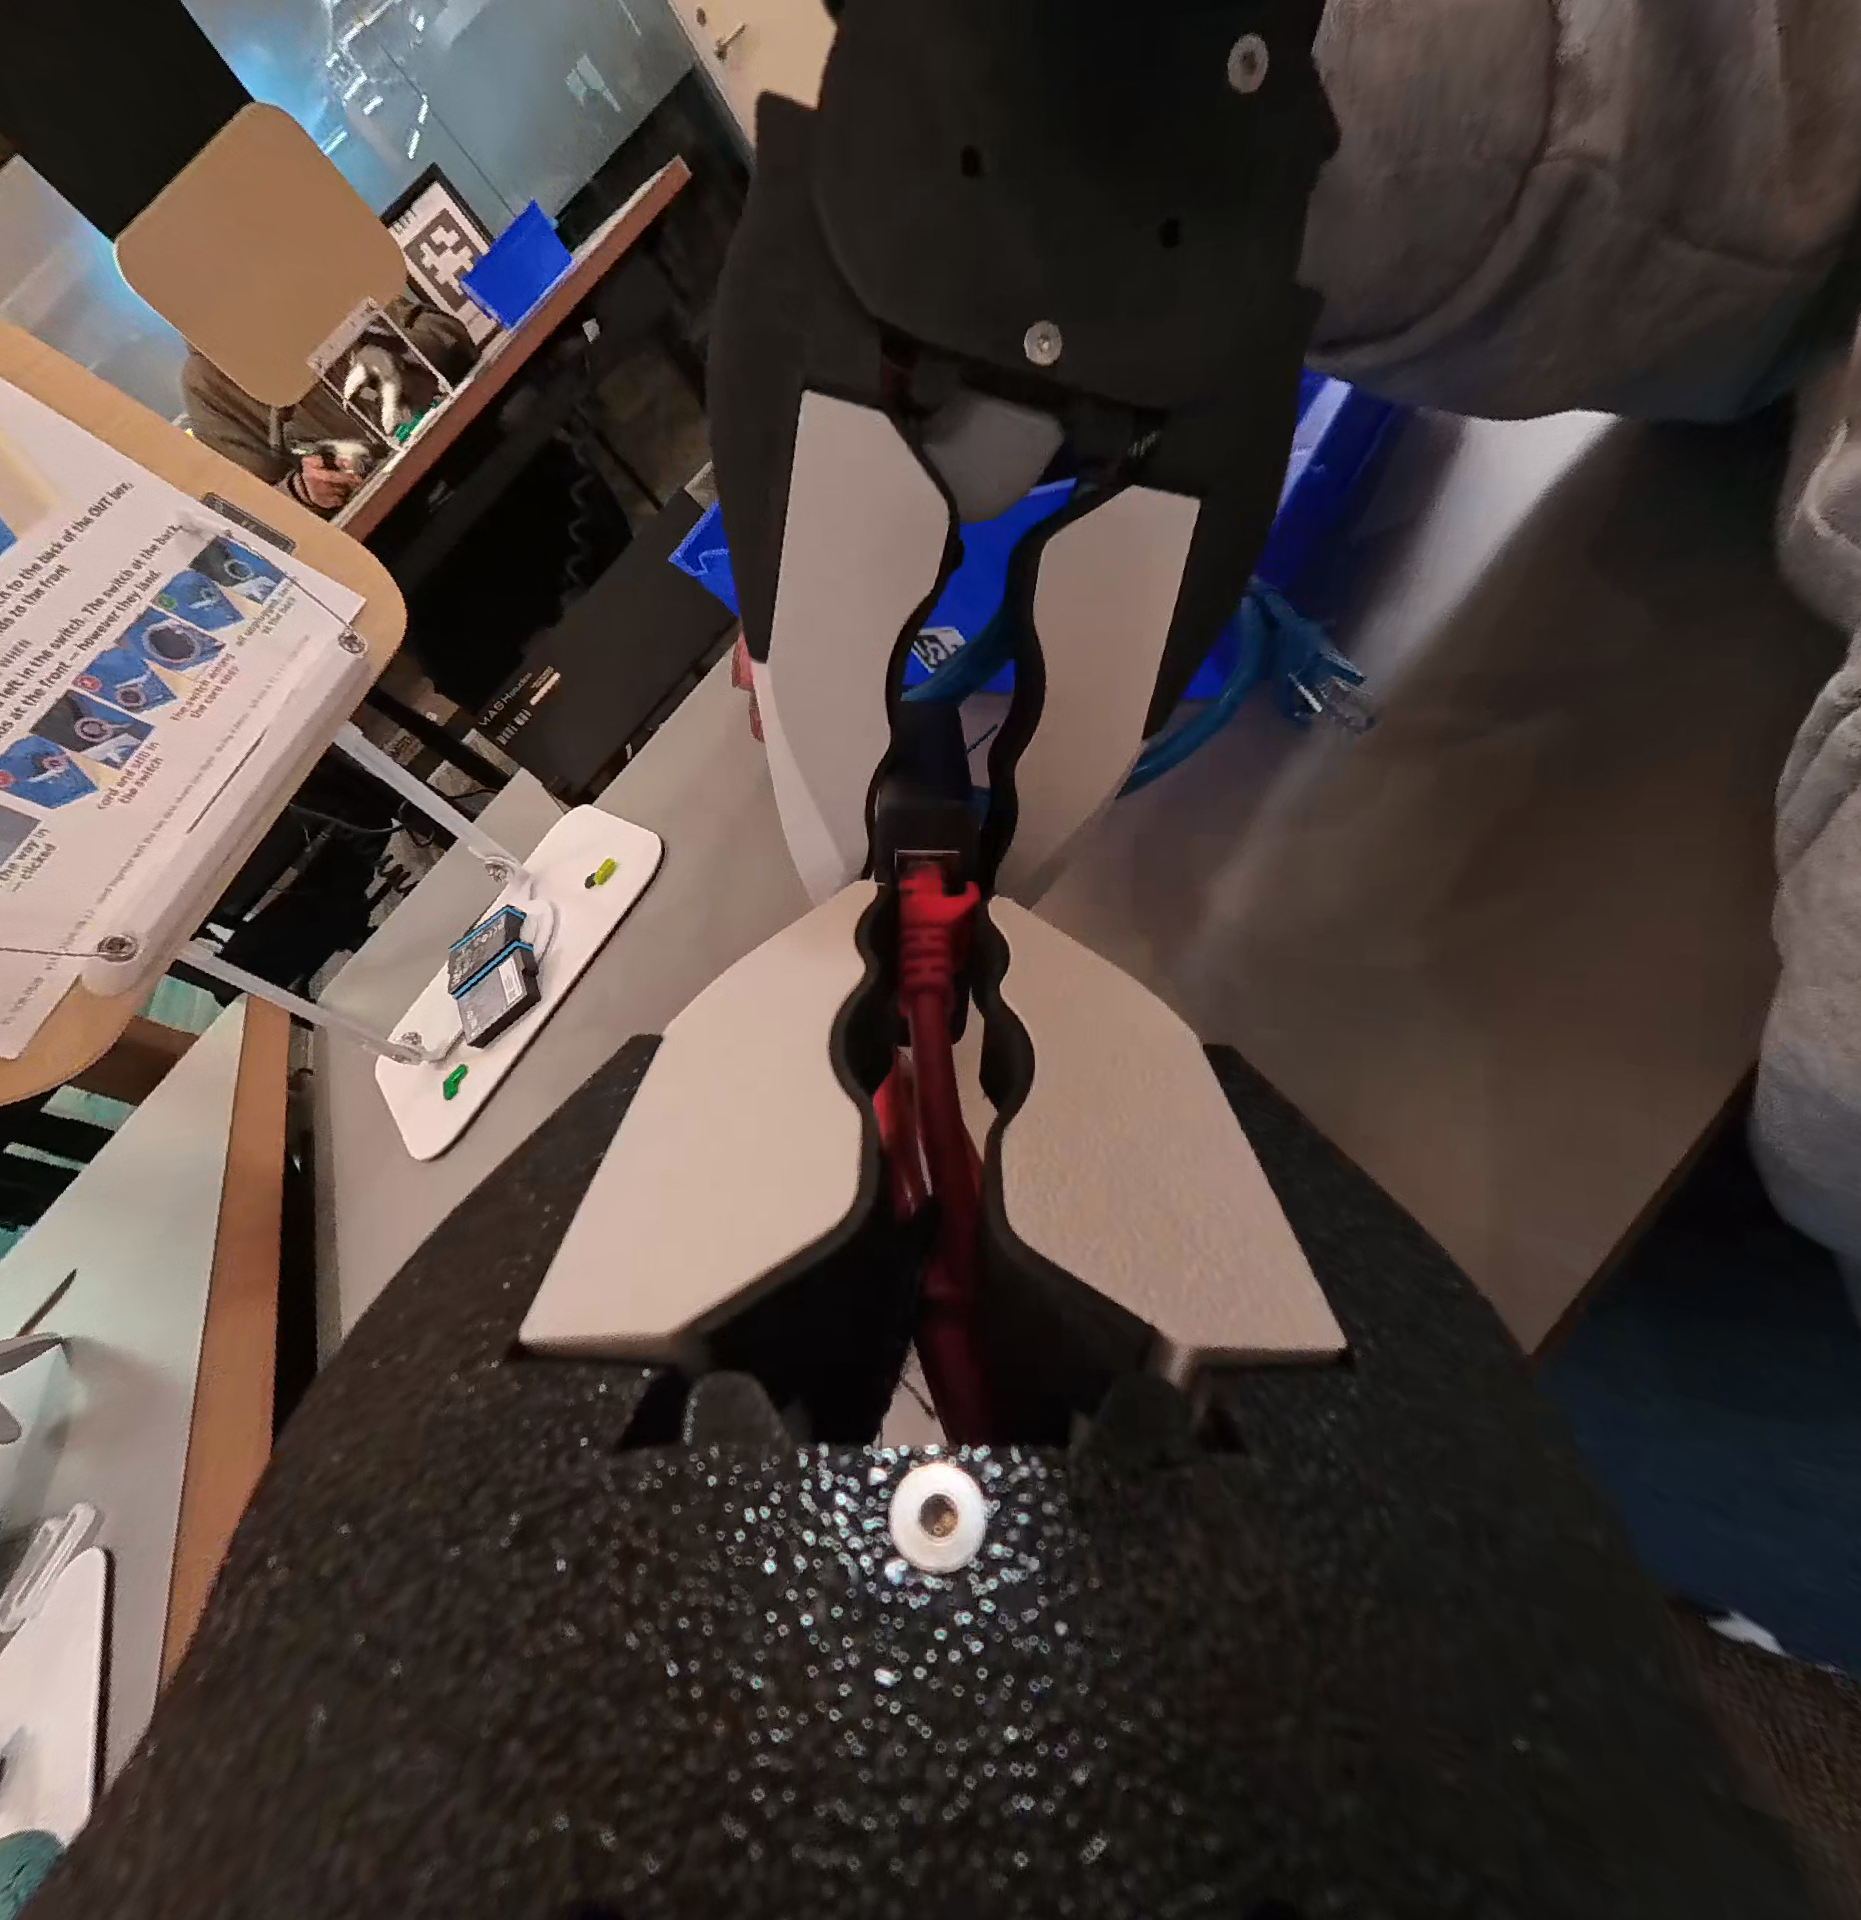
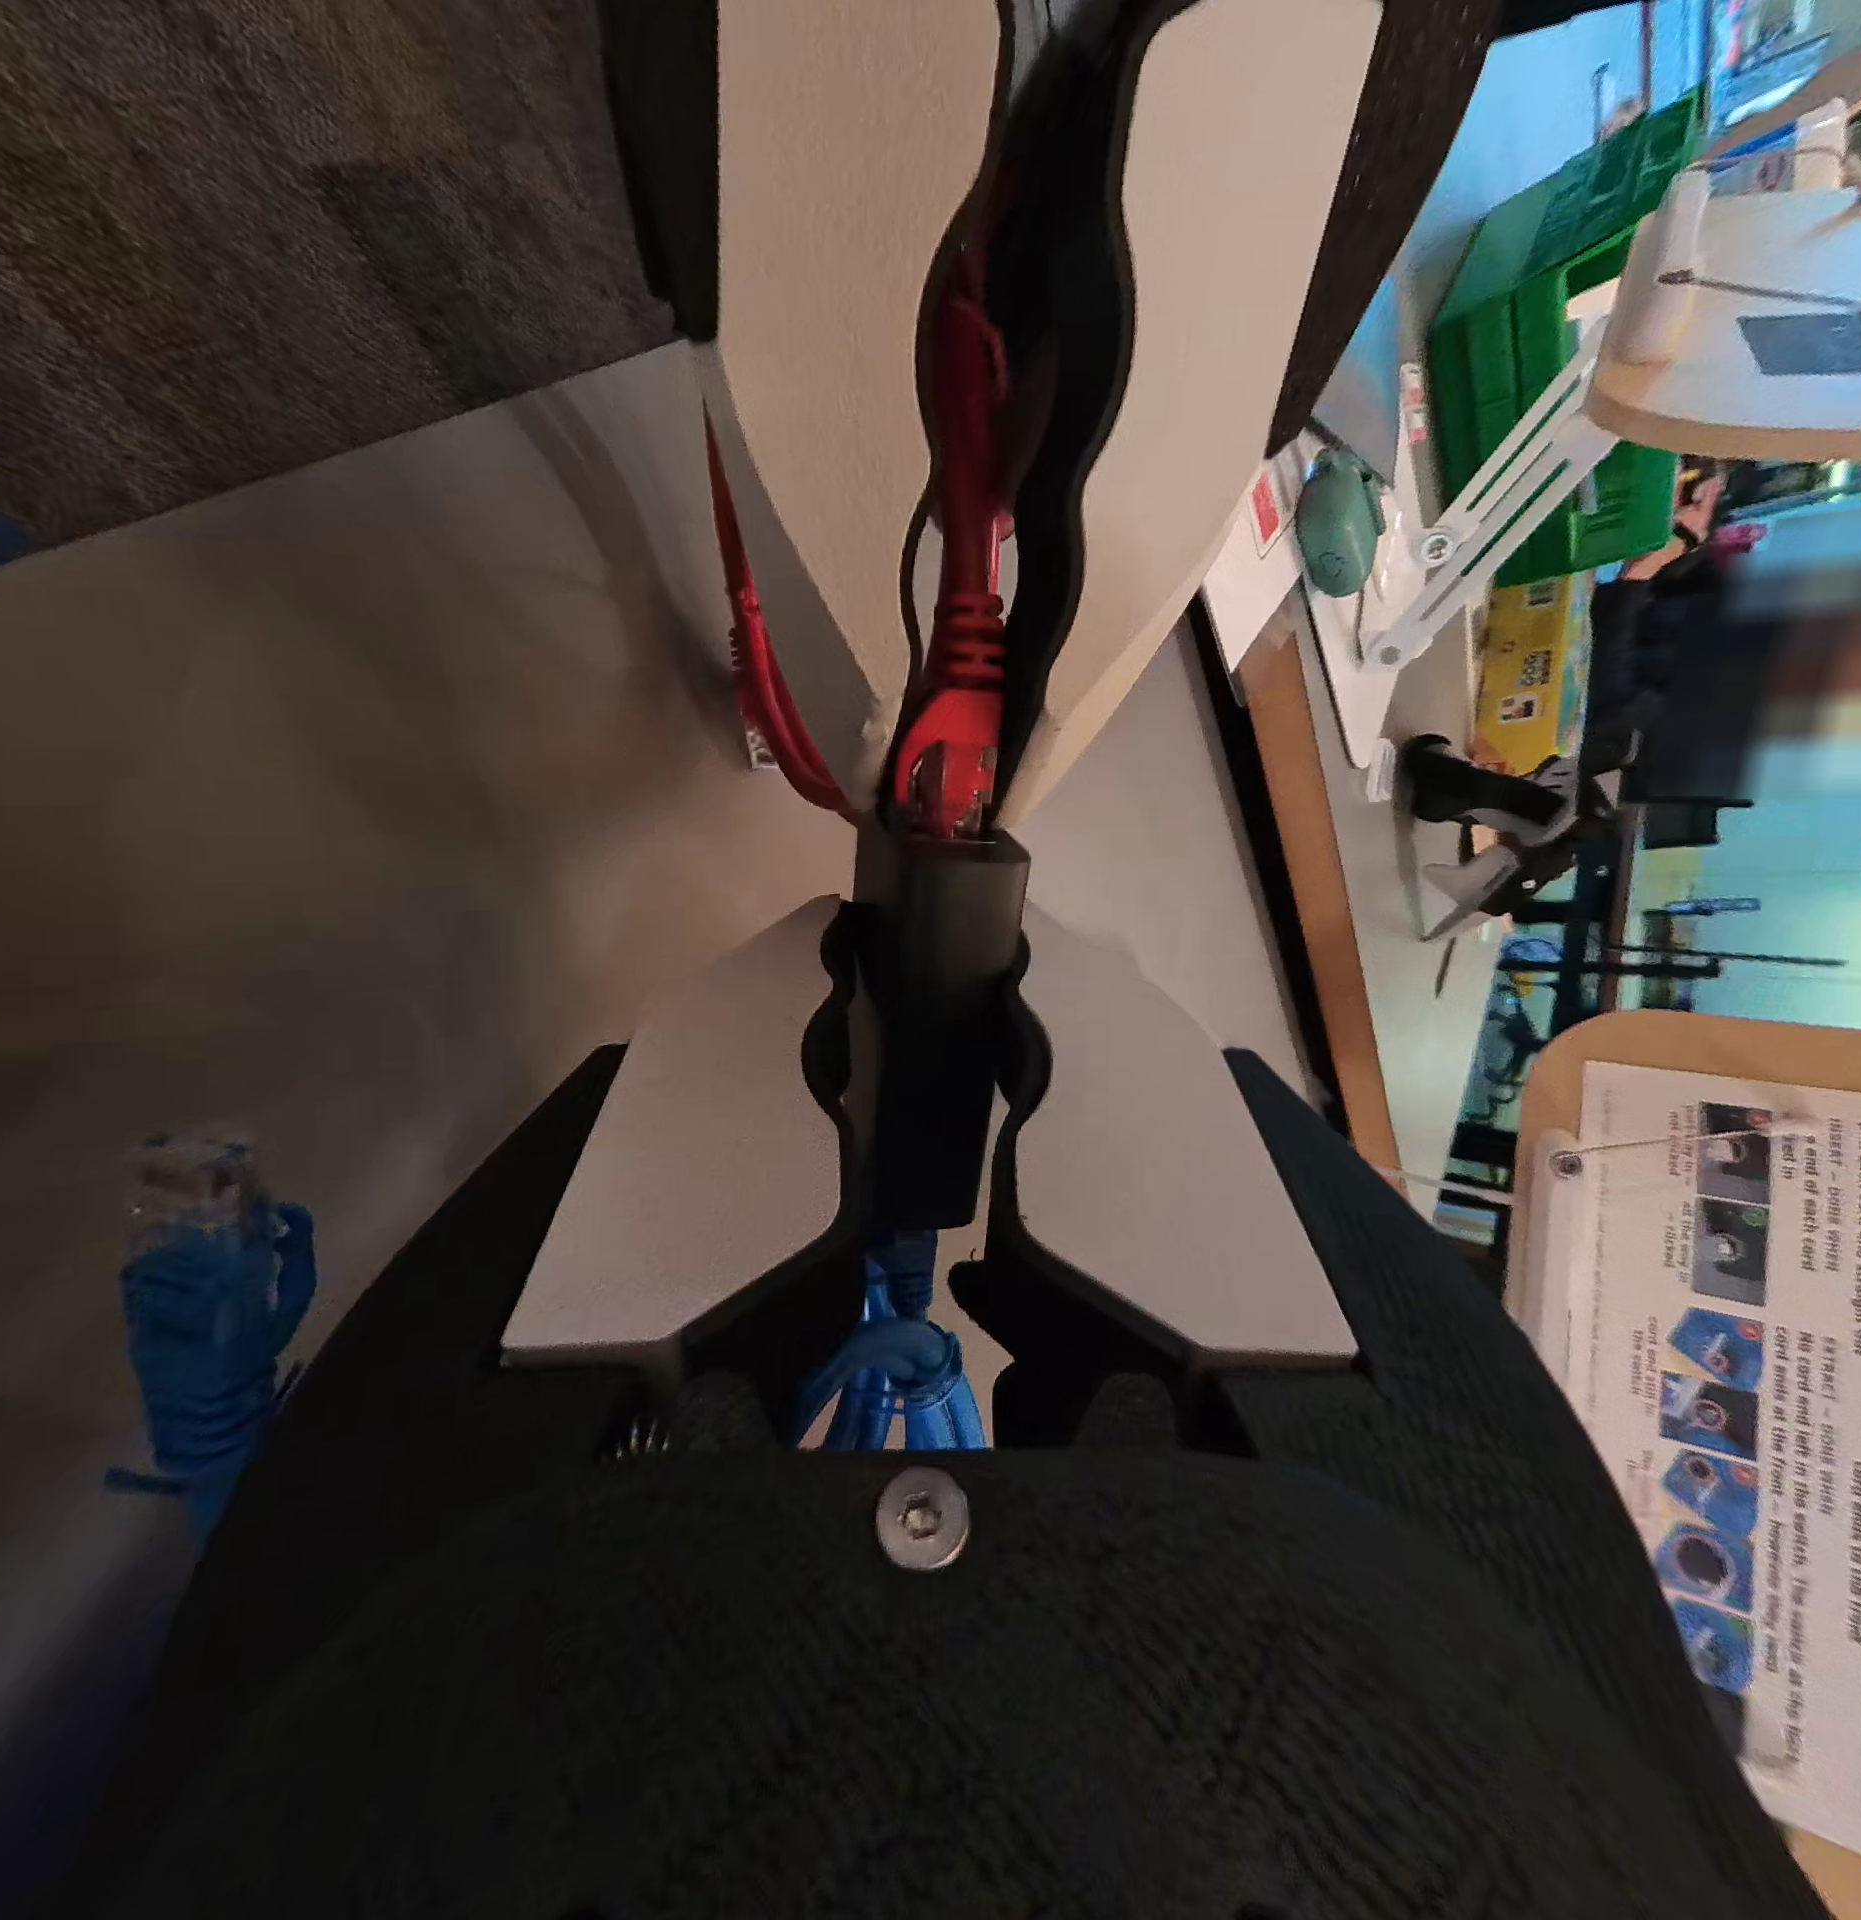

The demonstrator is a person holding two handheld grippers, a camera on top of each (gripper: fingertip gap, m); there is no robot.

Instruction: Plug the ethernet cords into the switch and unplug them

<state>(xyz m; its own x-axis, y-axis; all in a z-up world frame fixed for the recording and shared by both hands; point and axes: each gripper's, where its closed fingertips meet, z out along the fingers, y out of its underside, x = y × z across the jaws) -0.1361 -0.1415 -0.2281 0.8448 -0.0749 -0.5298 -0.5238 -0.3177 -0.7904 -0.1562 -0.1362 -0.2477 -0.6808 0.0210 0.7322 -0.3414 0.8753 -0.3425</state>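
Note:
In the left wrist view my left gripper (image 1: 931, 914) is shut on the red ethernet cord's plug (image 1: 931, 925). The plug's tip sits in the open port of a small black switch (image 1: 926, 790). My right gripper (image 1: 931, 831) faces it from above and grips the switch. In the right wrist view my right gripper (image 2: 936, 935) is shut on the black switch (image 2: 941, 997), and the red plug (image 2: 957, 727) enters its far end, held by the left gripper (image 2: 957, 758). A blue cord (image 2: 905, 1340) runs out of the switch's near end. Its other blue plug (image 2: 204, 1247) hangs loose.
A grey table (image 1: 1373, 935) lies below. An instruction sheet on a stand (image 1: 126, 675) and a white base plate with two dark battery packs (image 1: 495, 971) are at the left. A blue bin (image 1: 1331, 468) and a person's grey sleeve (image 1: 1580, 187) are behind. Only a small space, under 4 cm, lies between the two pairs of fingers.

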